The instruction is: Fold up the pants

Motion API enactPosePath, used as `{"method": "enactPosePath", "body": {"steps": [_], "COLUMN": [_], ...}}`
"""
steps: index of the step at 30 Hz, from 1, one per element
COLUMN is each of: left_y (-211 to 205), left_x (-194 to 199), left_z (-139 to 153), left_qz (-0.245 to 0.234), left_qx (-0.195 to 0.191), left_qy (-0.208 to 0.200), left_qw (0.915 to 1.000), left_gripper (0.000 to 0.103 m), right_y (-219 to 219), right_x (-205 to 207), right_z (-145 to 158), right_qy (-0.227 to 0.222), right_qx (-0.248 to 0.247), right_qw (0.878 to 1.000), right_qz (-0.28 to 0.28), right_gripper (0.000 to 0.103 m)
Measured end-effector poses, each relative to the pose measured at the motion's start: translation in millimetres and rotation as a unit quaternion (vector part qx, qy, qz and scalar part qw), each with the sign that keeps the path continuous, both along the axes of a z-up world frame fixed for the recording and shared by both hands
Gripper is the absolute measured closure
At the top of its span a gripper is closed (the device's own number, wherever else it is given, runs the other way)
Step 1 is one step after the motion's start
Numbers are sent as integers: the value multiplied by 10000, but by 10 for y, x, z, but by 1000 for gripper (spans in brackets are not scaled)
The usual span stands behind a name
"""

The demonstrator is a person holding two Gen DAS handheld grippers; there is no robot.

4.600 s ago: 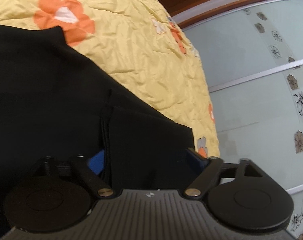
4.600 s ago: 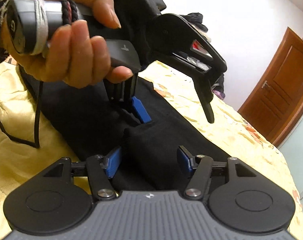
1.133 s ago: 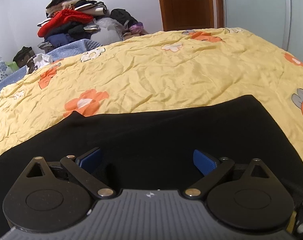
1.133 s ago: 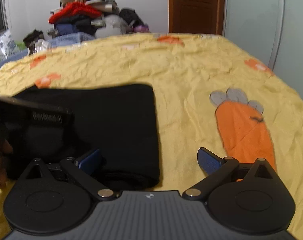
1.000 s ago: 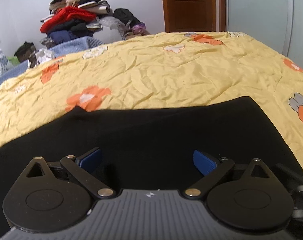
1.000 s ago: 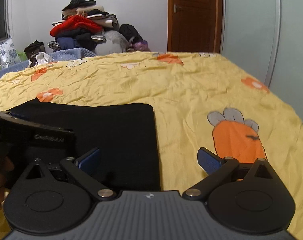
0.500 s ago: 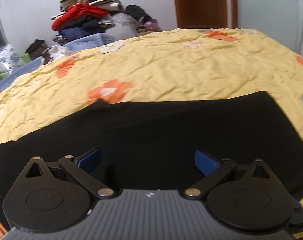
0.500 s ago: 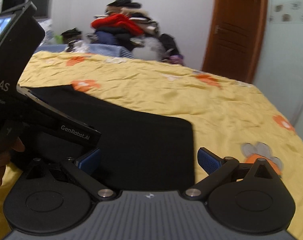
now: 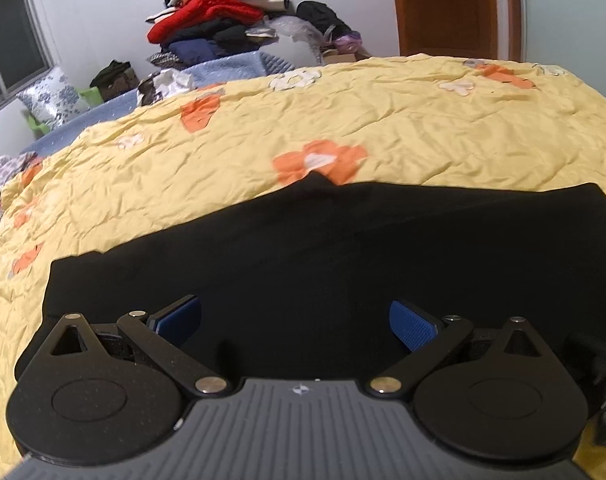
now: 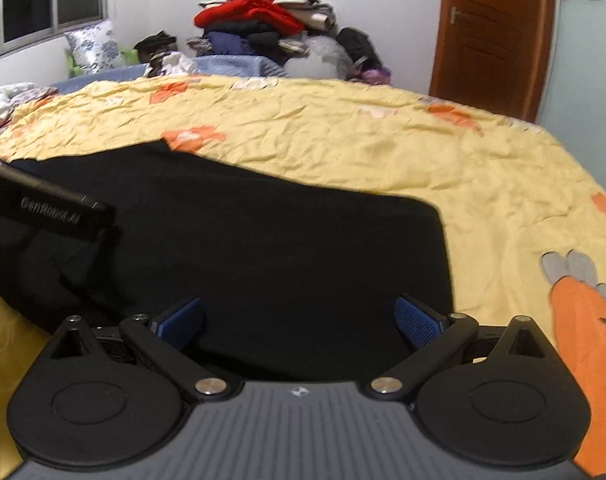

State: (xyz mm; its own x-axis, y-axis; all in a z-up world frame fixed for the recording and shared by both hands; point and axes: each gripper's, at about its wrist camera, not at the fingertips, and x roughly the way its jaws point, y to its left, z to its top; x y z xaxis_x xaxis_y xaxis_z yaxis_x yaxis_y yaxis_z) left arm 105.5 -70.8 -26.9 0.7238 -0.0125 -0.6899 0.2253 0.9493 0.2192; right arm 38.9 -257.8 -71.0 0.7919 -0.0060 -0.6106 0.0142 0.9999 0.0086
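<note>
On bed: 1 pr black pants (image 9: 343, 248), folded flat on yellow floral quilt (image 9: 423, 120), both grippers above it. Left gripper (image 9: 295, 322): jaws wide apart, nothing held, 2 blue pads. Right gripper (image 10: 299, 322): same, wide apart, empty, 2 blue pads, near pants' right edge. 1 clothes pile (image 10: 263, 20) at far wall; 1 wooden door (image 10: 495, 36); 1 window (image 10: 51, 0); 1 carrot print (image 10: 587, 340) on quilt.

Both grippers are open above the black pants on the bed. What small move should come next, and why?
Probably lower the right gripper and close it on the pants' right end; the left gripper is open too, and the pants lie flat on the yellow bedspread, apparently folded only lengthwise.
</note>
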Motion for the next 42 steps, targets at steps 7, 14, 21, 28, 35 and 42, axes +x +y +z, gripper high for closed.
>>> {"method": "enactPosePath", "body": {"steps": [7,14,21,28,35,42], "left_y": [194,923,1867,2296,2563,3139], "left_x": [-49,-67,-138,-154,-159,-157], "left_z": [-52,4,24,83,208,79], "left_qz": [-14,520,1262,1666,2085,2124], "left_qx": [33,257,104,-153,-193,-2418], "left_qy": [20,-87,-84,-289,-361,663], "left_qw": [10000,9983,9919,9855,9772,9445], "left_gripper": [0,0,0,0,0,1], "right_y": [50,529,1310,1980,2725,3373], "right_x": [9,-207,-131,-152,-144,-144], "right_z": [-63,264,254,295,245,-75], "right_qy": [100,-707,-661,-813,-1133,-1477], "right_qx": [-43,-471,-502,-453,-1629,-3592], "right_qw": [9999,9937,9818,9669,9339,8677], "right_qz": [28,733,1707,2375,2975,3104], "right_gripper": [0,0,0,0,0,0]}}
